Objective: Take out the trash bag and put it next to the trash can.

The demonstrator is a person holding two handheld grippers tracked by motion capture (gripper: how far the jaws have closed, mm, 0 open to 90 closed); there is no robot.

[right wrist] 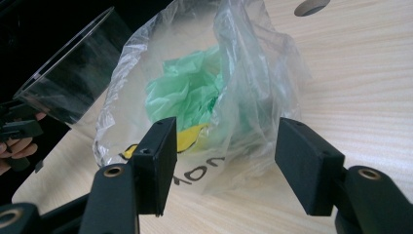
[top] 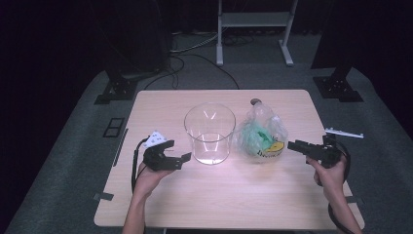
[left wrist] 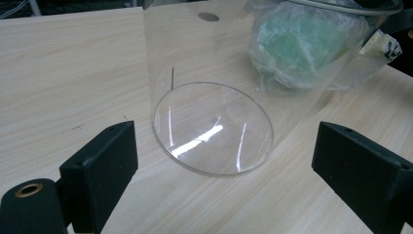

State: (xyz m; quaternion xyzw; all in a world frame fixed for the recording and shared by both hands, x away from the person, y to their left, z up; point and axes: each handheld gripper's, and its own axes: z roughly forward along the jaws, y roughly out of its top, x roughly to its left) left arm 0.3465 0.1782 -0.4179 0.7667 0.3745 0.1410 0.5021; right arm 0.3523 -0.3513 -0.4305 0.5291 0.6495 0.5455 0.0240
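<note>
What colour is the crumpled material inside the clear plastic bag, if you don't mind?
Green crumpled material, clearest in the right gripper view.

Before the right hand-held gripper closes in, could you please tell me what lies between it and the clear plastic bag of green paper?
Bare pale wooden table lies between the right hand-held gripper and the clear plastic bag of green paper, seen in the high view.

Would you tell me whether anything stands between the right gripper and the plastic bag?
Nothing visible does. The right gripper has open jaws pointing straight at the plastic bag, with only bare table between them.
</note>
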